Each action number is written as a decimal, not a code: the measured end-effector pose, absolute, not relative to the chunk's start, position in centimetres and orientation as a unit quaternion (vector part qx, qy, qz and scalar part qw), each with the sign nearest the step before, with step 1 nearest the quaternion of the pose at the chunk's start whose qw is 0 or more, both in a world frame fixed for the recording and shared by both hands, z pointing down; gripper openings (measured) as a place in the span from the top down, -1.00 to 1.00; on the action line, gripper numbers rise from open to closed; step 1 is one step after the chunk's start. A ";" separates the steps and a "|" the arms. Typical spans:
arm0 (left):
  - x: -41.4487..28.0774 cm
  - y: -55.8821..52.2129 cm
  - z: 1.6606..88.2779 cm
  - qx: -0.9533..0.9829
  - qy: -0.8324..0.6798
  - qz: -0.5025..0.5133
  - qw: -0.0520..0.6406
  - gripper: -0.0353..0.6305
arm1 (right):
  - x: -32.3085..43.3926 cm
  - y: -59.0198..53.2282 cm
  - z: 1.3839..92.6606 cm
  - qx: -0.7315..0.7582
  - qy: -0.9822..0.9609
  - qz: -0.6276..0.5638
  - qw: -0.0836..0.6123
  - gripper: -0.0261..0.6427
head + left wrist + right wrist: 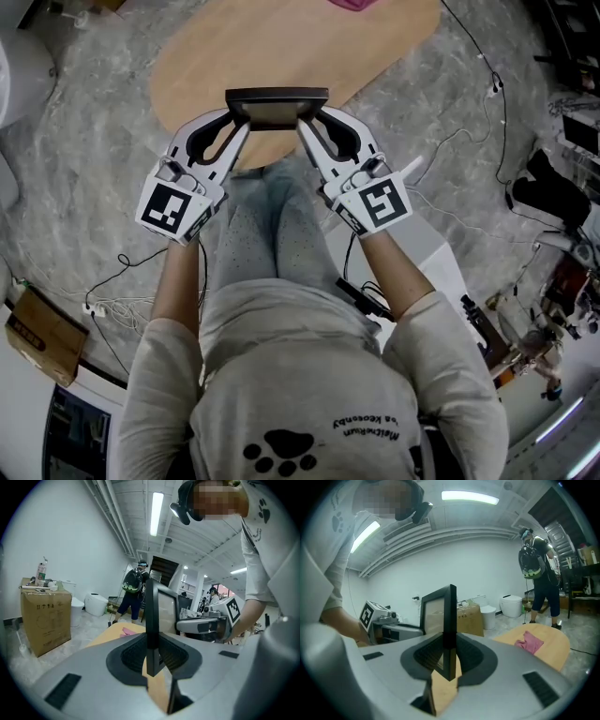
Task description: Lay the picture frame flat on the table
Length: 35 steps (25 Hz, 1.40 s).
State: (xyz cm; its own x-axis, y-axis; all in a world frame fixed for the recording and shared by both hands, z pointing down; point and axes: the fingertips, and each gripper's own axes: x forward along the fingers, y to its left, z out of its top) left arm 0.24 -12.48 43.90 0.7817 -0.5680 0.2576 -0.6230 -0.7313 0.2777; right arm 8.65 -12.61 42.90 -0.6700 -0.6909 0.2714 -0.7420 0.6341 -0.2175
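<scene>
Head view shows the picture frame (277, 106) standing up straight at the near edge of the round wooden worktop (281, 47). The left claw (239, 117) pinches the frame's left side, and the right claw (307, 120) pinches its right side. Both claws are closed tight on the thin black edge. I cannot tell if the frame touches the worktop. A pink cloth (352, 4) lies at the far side of the worktop, well apart from the frame.
</scene>
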 end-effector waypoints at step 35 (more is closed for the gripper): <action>-0.9 -12.0 59.4 0.908 -0.318 0.131 0.237 0.65 | 7.4 -12.6 58.9 0.357 -0.897 0.223 0.130 0.65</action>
